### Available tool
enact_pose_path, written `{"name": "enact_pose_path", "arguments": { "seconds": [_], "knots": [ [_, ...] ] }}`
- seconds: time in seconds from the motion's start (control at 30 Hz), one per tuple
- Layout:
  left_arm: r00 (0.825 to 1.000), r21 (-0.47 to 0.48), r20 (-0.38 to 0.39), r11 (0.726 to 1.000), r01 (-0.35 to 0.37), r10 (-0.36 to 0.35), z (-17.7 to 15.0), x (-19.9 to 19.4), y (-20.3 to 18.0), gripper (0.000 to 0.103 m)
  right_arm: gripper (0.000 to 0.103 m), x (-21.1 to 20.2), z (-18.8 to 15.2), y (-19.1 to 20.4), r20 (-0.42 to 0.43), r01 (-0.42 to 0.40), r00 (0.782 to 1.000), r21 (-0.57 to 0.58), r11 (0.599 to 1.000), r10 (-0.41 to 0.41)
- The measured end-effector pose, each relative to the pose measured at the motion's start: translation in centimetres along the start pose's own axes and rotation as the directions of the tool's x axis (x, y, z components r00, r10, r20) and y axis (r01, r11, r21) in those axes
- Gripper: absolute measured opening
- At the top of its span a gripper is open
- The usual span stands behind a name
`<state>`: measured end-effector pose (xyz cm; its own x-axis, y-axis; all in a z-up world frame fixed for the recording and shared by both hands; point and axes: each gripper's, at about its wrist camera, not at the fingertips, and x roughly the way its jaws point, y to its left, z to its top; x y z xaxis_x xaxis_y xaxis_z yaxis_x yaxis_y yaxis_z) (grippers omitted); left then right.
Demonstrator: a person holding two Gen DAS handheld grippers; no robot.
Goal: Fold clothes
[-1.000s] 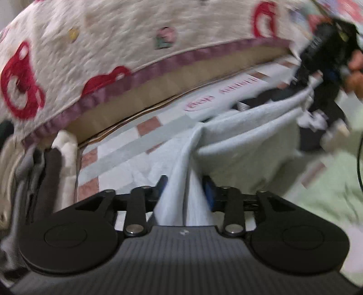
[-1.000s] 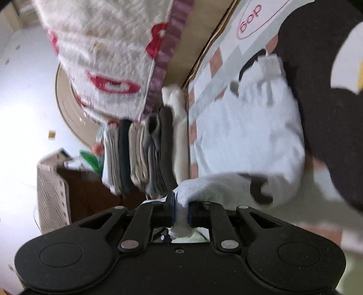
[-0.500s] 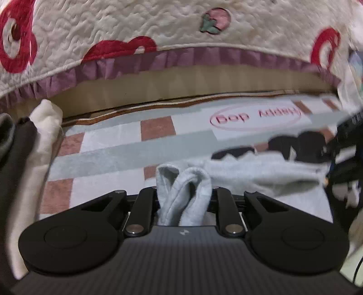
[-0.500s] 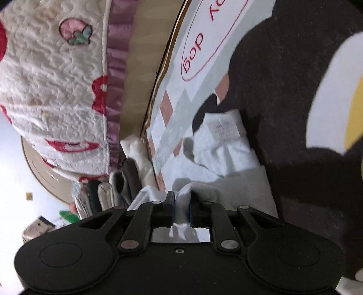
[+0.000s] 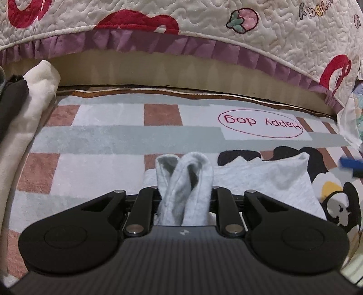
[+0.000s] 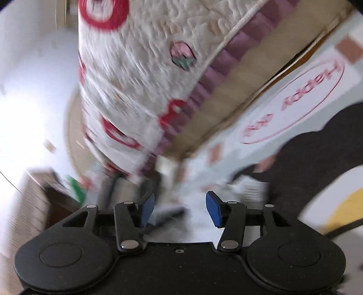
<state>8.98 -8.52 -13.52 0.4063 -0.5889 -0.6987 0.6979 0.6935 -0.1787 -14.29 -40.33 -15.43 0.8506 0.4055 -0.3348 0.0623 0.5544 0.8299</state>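
We hold a bunched fold of the grey garment [image 5: 185,181] tight in the left gripper [image 5: 184,199]; the rest lies flat on the rug [image 5: 95,163], running right of that gripper. The right gripper [image 6: 179,210] fingers are opening, nothing between them, so the left is nearer.

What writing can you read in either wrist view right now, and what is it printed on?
"Happy dog": red letters in a red oval on the checked pink, grey and white rug, upside down in the left wrist view.
Same oval in the right wrist view: too blurred to read.
Coloured letters on the cream quilted bedspread: cut off, unreadable.
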Motion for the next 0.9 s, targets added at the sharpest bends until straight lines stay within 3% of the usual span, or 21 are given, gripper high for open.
{"name": "enact_pose_path", "arguments": {
  "seconds": [0.03, 0.07, 0.17, 0.23, 0.3, 0.33, 0.37, 0.43, 0.47, 0.53, 0.57, 0.63, 0.7, 0.77, 0.83, 0.9],
  "knots": [
    [1.000, 0.009, 0.005, 1.000, 0.003, -0.003, 0.0, -0.1, -0.1, 0.013, 0.050, 0.5, -0.3, 0.2, -0.015, 0.034, 0.999, -0.053, 0.998, -0.035],
    [1.000, 0.018, 0.010, 1.000, 0.007, -0.007, 0.0, -0.2, -0.1, 0.010, 0.035, 1.1, -0.6, 0.3, -0.026, 0.059, 0.998, -0.108, 0.992, -0.062],
    [1.000, 0.041, 0.025, 0.999, 0.017, -0.018, 0.0, -0.4, -0.3, 0.009, 0.033, 3.4, -1.4, 0.7, -0.058, 0.126, 0.988, -0.245, 0.961, -0.144],
    [0.999, 0.033, 0.035, 0.999, 0.026, -0.027, -0.1, -0.5, -0.1, 0.009, 0.034, 5.1, -1.7, 0.8, -0.075, 0.165, 0.977, -0.322, 0.932, -0.199],
    [0.998, 0.028, 0.051, 0.999, 0.040, -0.041, -0.2, -0.7, 0.1, 0.008, 0.061, 6.0, -1.8, 0.1, -0.095, 0.171, 0.973, -0.320, 0.932, -0.212],
    [0.997, 0.026, 0.063, 0.998, 0.052, -0.053, -0.2, -0.9, 0.3, 0.008, 0.061, 6.4, -1.9, 0.2, -0.097, 0.164, 0.974, -0.320, 0.933, -0.205],
    [0.994, 0.020, 0.084, 0.997, 0.075, -0.076, -0.2, -1.2, 0.4, 0.008, 0.059, 6.8, -2.0, 0.4, -0.097, 0.155, 0.976, -0.322, 0.934, -0.195],
    [0.986, -0.005, 0.117, 0.993, 0.120, -0.119, -0.1, -1.8, 0.9, 0.007, 0.036, 7.2, -2.1, 1.3, -0.074, 0.134, 0.983, -0.344, 0.929, -0.169],
    [0.985, -0.027, 0.129, 0.992, 0.121, -0.116, 0.0, -2.0, 1.3, 0.007, 0.013, 6.9, -2.0, 1.7, -0.049, 0.136, 0.985, -0.351, 0.926, -0.163],
    [0.984, -0.069, 0.148, 0.991, 0.116, -0.104, 0.2, -2.3, 2.0, 0.009, 0.013, 6.4, -1.7, 2.0, -0.010, 0.162, 0.984, -0.350, 0.923, -0.177],
    [0.987, -0.079, 0.141, 0.993, 0.087, -0.075, 0.4, -2.6, 2.2, 0.019, 0.012, 6.6, -1.6, 1.8, -0.014, 0.189, 0.978, -0.351, 0.917, -0.207],
    [0.990, -0.070, 0.142, 0.997, 0.028, -0.017, 0.6, -4.3, 2.0, 0.022, 0.011, 7.1, -1.6, 1.4, -0.025, 0.240, 0.964, -0.350, 0.905, -0.266],
    [0.974, -0.052, 0.226, 0.999, 0.003, 0.009, 0.2, -7.7, 1.5, 0.024, 0.011, 7.5, -2.0, 1.2, -0.024, 0.280, 0.952, -0.340, 0.898, -0.306],
    [0.956, -0.054, 0.295, 0.999, 0.004, 0.012, -0.4, -10.4, 1.2, 0.027, 0.011, 7.3, -2.2, 1.2, -0.004, 0.285, 0.953, -0.323, 0.903, -0.302],
    [0.965, -0.069, 0.262, 0.997, 0.026, -0.008, -1.3, -10.7, 1.1, 0.026, 0.011, 7.0, -2.3, 1.4, 0.023, 0.271, 0.960, -0.313, 0.910, -0.278],
    [0.978, -0.009, 0.206, 1.000, 0.020, -0.018, -2.4, -10.0, 0.1, 0.026, 0.011, 6.5, -2.5, 1.9, 0.057, 0.255, 0.967, -0.317, 0.913, -0.250]
  ]
}}
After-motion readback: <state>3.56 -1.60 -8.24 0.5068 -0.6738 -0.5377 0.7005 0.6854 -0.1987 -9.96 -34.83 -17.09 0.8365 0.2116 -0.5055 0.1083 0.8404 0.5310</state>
